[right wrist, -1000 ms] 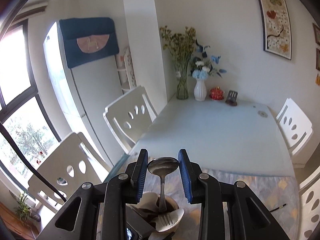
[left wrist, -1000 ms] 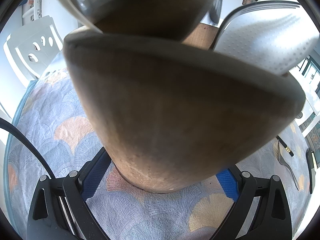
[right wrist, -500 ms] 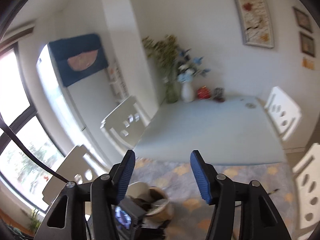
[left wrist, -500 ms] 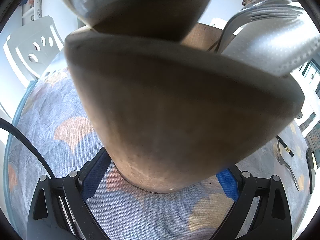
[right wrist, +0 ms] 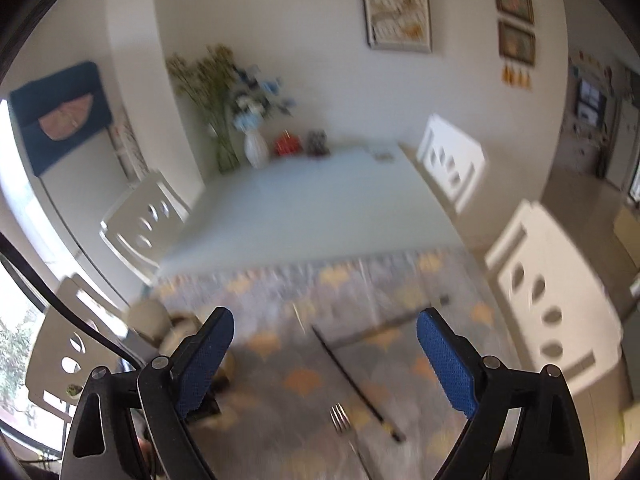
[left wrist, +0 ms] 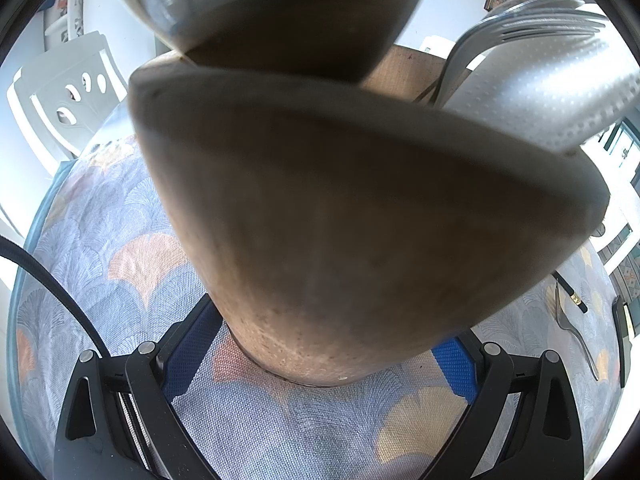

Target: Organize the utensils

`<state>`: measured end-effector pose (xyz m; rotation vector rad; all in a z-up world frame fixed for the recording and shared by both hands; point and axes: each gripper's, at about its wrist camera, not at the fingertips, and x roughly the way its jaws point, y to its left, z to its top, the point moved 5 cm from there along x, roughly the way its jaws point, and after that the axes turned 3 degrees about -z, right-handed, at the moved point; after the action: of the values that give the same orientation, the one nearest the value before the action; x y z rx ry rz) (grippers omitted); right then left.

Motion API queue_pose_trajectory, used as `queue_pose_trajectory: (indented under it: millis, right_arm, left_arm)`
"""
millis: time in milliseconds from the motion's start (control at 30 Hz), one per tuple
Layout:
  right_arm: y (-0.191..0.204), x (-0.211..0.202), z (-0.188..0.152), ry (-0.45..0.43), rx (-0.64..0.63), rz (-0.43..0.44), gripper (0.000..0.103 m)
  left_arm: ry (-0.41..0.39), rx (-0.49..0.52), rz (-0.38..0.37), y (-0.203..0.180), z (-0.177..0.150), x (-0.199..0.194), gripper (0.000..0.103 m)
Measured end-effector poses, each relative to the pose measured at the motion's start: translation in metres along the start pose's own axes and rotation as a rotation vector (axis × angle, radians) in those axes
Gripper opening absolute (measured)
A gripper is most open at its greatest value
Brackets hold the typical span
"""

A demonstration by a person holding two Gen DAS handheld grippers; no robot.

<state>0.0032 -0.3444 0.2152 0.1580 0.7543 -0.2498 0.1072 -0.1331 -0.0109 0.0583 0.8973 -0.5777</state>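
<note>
The brown holder (left wrist: 360, 220) is sitting on the placemat (left wrist: 120, 260), already carrying a spoon and forks; my left claw (left wrist: 320, 360) is clasping its base. My right claw (right wrist: 324, 356), jaws just spread and empty, is hanging over the fork (right wrist: 340, 418) and chopstick (right wrist: 352, 380) still left.

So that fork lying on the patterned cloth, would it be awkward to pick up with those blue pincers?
Probably a bit. The fork looks like thin polished metal lying flat on the tablecloth, so the pads may slip on it. It should stay stiff and seems light. The right gripper, its jaws just opened wide and empty, would likely need to pinch the narrow handle from its sides.
</note>
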Motion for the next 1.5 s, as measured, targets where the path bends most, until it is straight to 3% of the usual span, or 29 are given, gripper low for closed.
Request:
queue_pose_trajectory:
  millis: [333,800,967,1067,1167,1367,1433,1500]
  right_arm:
    - [-0.022,0.049,-0.06,0.227,0.007,-0.036,0.092]
    - [-0.008,0.119,-0.127,0.425,-0.096,-0.006,0.091]
    - [0.001,0.142,-0.146,0.476,-0.13,0.033,0.069]
    - [0.003,0.158,-0.156,0.508,-0.143,0.046,0.065]
    - [-0.003,0.176,-0.166,0.541,-0.138,0.039,0.055]
    - [-0.009,0.191,-0.169,0.542,-0.136,0.03,0.051]
    - [-0.006,0.193,-0.168,0.53,-0.15,0.028,0.043]
    - [-0.002,0.195,-0.166,0.516,-0.18,0.025,0.027]
  left_arm:
    - [0.0,-0.001,-0.001,0.007,0.0,0.004,0.098]
    - [0.0,-0.001,0.0,0.007,0.0,0.004,0.098]
    - [0.0,0.0,0.0,0.006,0.0,0.004,0.098]
    - [0.001,0.0,0.0,0.006,0.0,0.004,0.098]
    - [0.0,0.0,0.0,0.006,0.0,0.004,0.098]
    - [0.001,-0.001,0.0,0.006,-0.001,0.004,0.098]
    - [0.001,-0.001,0.0,0.006,0.0,0.005,0.098]
    - [0.001,-0.001,0.0,0.006,0.0,0.004,0.098]
